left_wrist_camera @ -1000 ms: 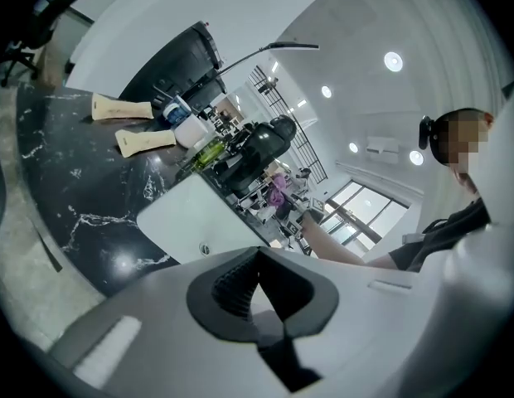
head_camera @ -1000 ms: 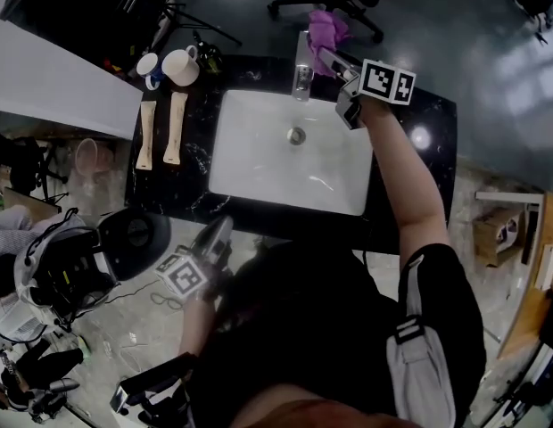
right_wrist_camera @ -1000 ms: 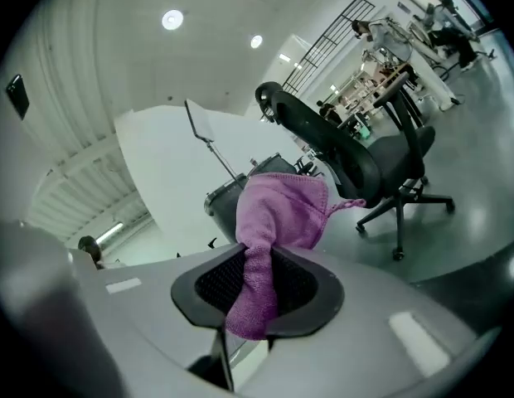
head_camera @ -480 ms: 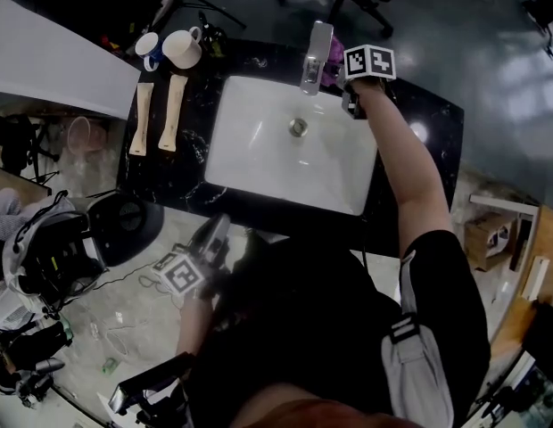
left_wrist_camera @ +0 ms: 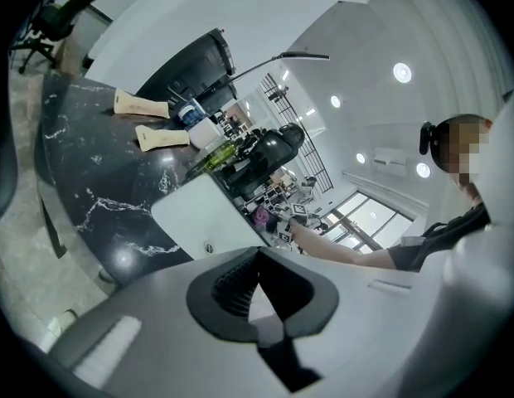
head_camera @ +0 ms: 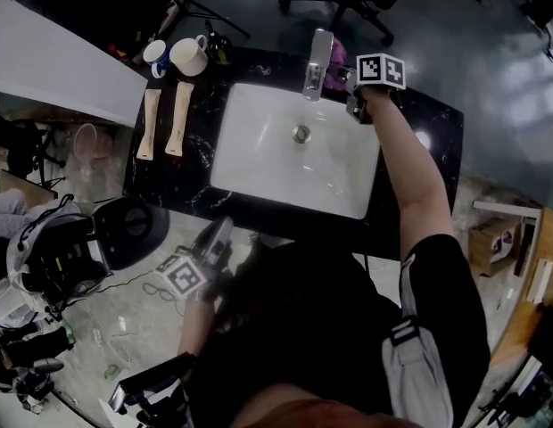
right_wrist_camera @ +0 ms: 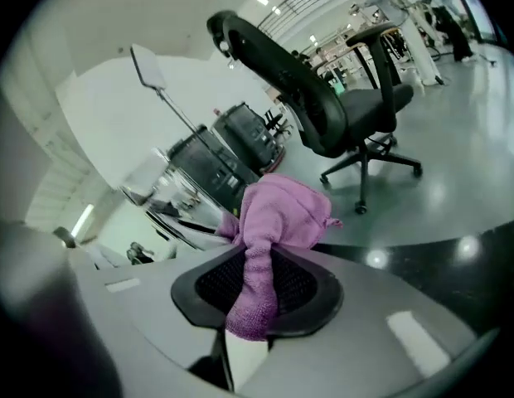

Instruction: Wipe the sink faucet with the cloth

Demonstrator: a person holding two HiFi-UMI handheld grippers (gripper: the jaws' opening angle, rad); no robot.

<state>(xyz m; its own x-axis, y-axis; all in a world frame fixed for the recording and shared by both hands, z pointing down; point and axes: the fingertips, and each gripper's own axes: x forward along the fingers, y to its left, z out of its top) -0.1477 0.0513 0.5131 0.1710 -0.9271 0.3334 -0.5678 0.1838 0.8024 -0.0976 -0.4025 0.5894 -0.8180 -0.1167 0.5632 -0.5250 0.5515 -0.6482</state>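
Your right tongs (right_wrist_camera: 253, 297) are clamped on the purple cloth (right_wrist_camera: 278, 210), which bunches out past their tips. In the head view it sits just right of the faucet (head_camera: 317, 61), behind the white sink (head_camera: 259, 163). Your left tongs (left_wrist_camera: 255, 293) are closed and empty, held off the table's (head_camera: 169, 181) front edge.

No writing, label, brand or number is legible on anything here.

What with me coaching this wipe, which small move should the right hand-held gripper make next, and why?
Probably nudge the right hand-held gripper leftward in the head view, pressing its clamped purple cloth onto the faucet: the cloth sits just beside it, contact unclear.
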